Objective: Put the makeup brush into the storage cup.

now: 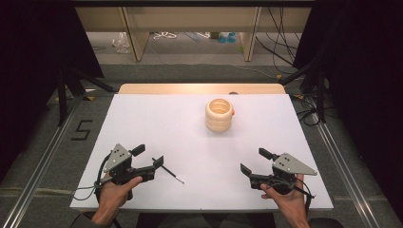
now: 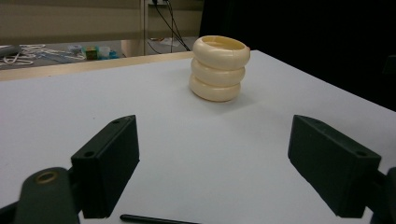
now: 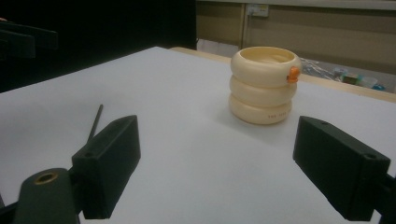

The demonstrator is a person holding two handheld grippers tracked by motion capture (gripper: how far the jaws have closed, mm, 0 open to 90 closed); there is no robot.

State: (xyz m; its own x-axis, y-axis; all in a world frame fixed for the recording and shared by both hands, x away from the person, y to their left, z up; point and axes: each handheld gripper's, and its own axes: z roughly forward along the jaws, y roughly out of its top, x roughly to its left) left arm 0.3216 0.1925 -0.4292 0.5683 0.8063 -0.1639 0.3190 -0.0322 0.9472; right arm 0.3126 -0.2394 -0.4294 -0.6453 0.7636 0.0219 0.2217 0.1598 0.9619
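Nothing looks started. The left gripper and right gripper rest near the table's near edge, jaws wide and empty. The pen lies just beside the left gripper; the cream cup stands upright toward the far edge, untouched. Picking up and placing likely remain.

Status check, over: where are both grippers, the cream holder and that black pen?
Left gripper open, empty, beside pen. Right gripper open, empty. Holder upright, mid-table, untouched. Path to it clear.
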